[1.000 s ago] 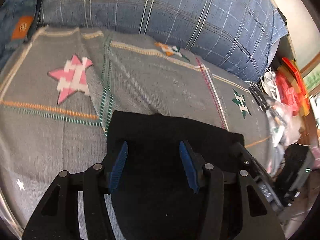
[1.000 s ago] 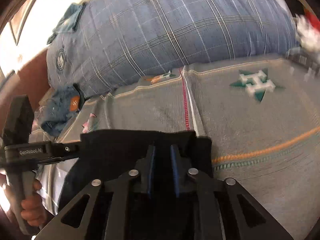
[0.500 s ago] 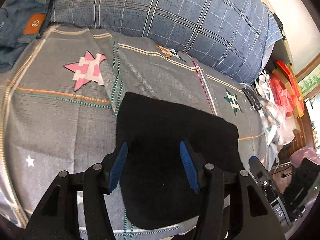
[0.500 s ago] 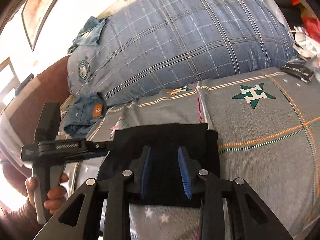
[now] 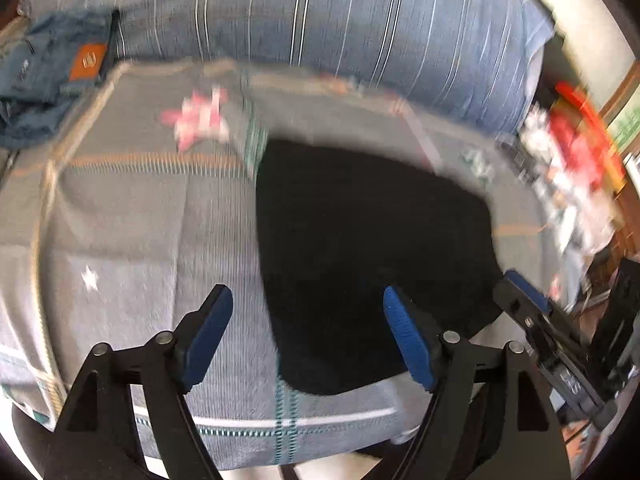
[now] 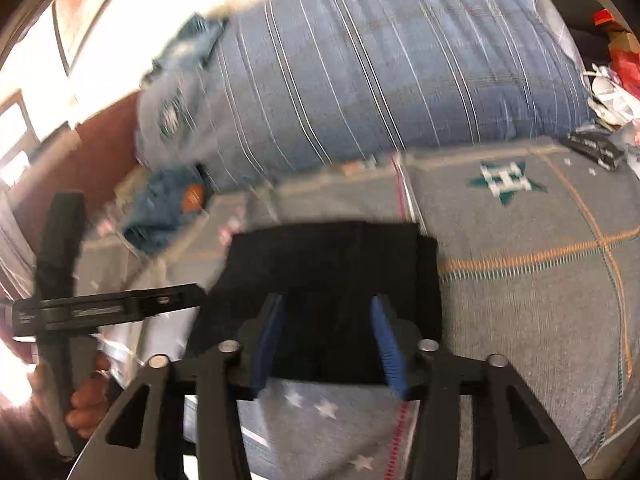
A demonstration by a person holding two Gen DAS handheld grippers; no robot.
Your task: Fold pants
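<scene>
Lying at the far left of the left wrist view: a crumpled blue denim garment with an orange leather patch [image 5: 48, 80], unfolded, resting against a large blue plaid cushion [image 5: 340, 36]. Spreading beneath everything: a grey woven blanket with star patches and stitched stripes [image 5: 132, 216].

Sitting at frame centre, flat on the blanket: the black fabric pants [image 5: 372, 236], appearing as a compact rectangle with squared edges. Judged as folded, or very nearly so; no loose leg is showing.

Hovering at the lower edge: the left gripper [image 5: 308, 336], jaws spread wide apart, gripping nothing, one blue pad over blanket and one over the black cloth.

Entering at lower right: the right gripper [image 6: 328, 340], jaws likewise apart and empty in its own view, poised above the near edge of the bundle.

Remaining work, as judged: perhaps a final smoothing or squaring; whether the denim piece is also awaiting folding cannot be told.
</scene>
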